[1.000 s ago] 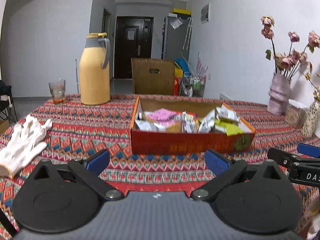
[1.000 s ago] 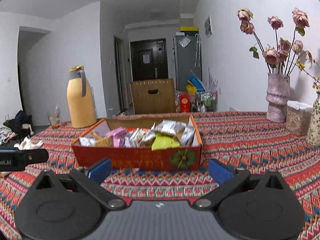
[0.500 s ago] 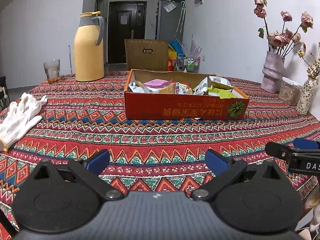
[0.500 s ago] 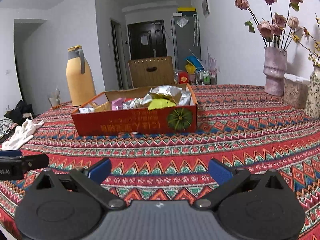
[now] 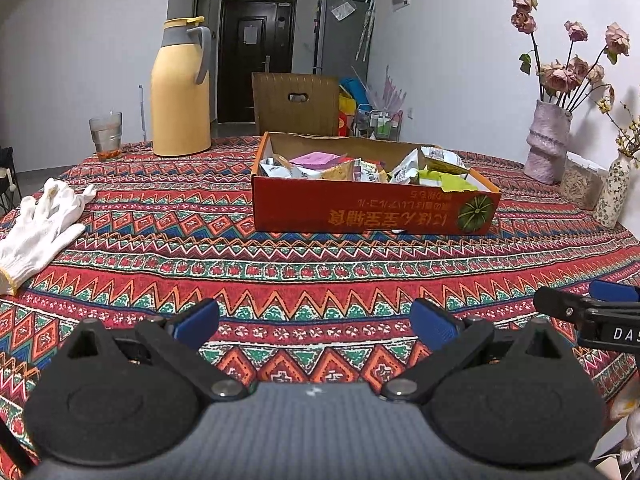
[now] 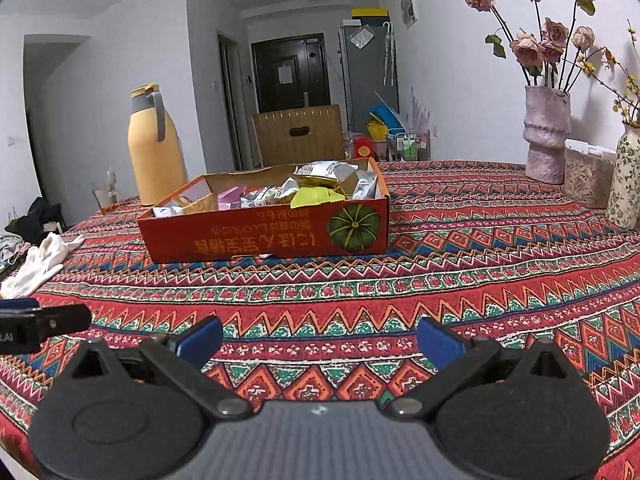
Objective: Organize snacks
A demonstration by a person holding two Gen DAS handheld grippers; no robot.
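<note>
The left gripper (image 5: 315,318) has its blue-padded fingers (image 5: 198,318) spread wide with nothing between them, above the patterned tablecloth (image 5: 320,276). The right gripper (image 6: 319,336) is likewise spread and empty. Farther across the table sits the red cardboard box (image 5: 372,210), crowded with snack packets (image 5: 360,170); their labels are too small to read. A white glove (image 5: 38,224) lies at the left, a yellow thermos jug (image 5: 180,88) at the far left.
</note>
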